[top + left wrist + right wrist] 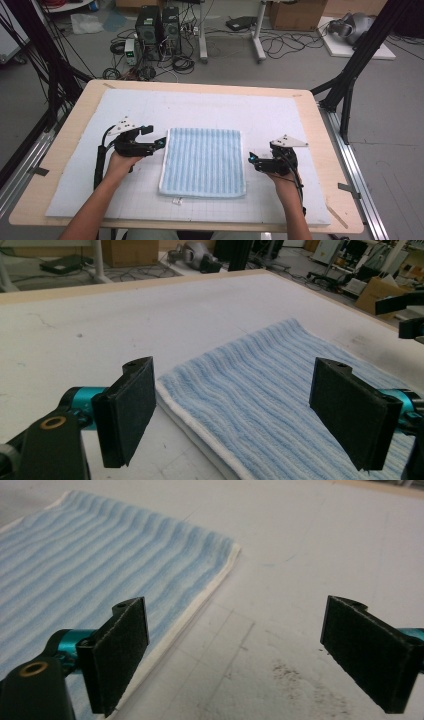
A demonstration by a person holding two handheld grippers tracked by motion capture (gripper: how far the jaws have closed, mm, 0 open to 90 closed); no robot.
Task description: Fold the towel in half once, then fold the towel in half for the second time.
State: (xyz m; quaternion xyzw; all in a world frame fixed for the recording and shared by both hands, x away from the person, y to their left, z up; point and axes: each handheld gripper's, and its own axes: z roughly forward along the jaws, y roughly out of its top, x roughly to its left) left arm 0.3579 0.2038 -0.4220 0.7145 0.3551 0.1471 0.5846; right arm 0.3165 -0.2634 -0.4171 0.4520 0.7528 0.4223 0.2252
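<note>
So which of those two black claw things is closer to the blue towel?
The left gripper: its tips sit right at the blue striped towel, at the far left corner. The right gripper hovers beside the right edge with a small gap. Both stand open.

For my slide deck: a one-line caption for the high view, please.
Folded blue striped towel lies flat on the white mat, with the open left gripper and open right gripper beside its edges.

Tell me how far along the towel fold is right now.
Done: the blue striped towel lies flat on the white mat, folded, with doubled layers along its edges. In hand: nothing; the left gripper and right gripper sit open just off the towel's left and right sides, with no cloth between the jaws. Left: probably only another fold, if one is wanted.
</note>
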